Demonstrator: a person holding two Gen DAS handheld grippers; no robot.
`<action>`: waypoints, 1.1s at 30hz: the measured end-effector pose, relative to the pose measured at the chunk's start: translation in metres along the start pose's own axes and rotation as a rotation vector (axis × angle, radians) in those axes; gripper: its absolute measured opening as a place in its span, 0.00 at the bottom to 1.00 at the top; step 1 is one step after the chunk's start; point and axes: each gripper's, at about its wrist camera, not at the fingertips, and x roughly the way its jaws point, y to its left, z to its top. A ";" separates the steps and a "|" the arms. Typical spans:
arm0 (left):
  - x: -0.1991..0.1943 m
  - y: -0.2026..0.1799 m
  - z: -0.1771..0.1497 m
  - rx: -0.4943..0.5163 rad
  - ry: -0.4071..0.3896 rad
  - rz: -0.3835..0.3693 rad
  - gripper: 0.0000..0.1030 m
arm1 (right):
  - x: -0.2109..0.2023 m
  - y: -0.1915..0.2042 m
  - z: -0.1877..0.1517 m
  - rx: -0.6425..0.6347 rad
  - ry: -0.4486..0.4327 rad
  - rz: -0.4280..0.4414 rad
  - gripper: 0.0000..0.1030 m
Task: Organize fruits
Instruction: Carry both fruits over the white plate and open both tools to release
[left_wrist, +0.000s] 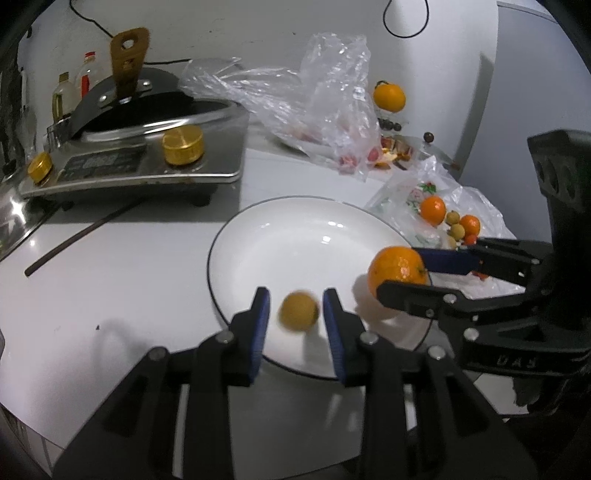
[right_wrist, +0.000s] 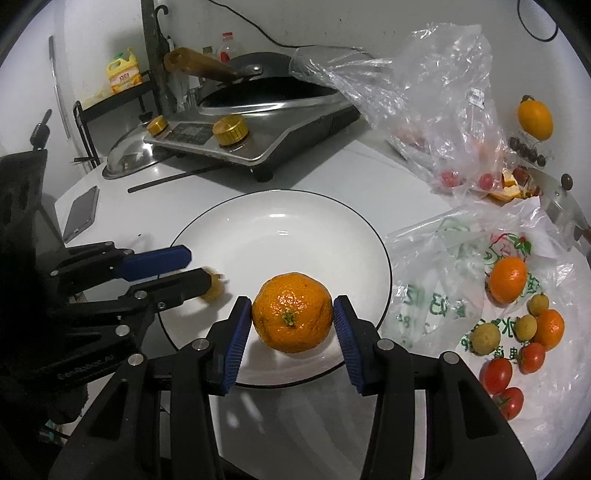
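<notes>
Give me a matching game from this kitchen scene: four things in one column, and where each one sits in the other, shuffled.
Things:
1. large mandarin
2. small yellow fruit
3. red tomatoes
4. gold knob

Places:
A. on the printed plastic bag
B. on the front of the stove
C. gripped in the right tongs
D. between the left tongs, not touched by them

Pairs: 1-C, 2-D, 3-A, 4-B

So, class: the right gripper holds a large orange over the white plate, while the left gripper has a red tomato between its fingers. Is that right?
Not quite. In the left wrist view, the left gripper has a small yellow fruit between its fingers, not a red tomato. The right gripper does hold the large orange over the white plate.
</notes>
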 end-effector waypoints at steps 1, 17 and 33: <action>-0.001 0.001 0.000 -0.006 -0.001 0.004 0.32 | 0.001 0.000 0.000 0.005 0.003 0.000 0.47; -0.008 -0.004 0.001 -0.027 -0.020 0.042 0.53 | -0.018 -0.012 -0.002 0.028 -0.043 -0.016 0.55; -0.011 -0.040 0.009 -0.001 -0.035 0.042 0.53 | -0.049 -0.039 -0.018 0.066 -0.093 -0.038 0.55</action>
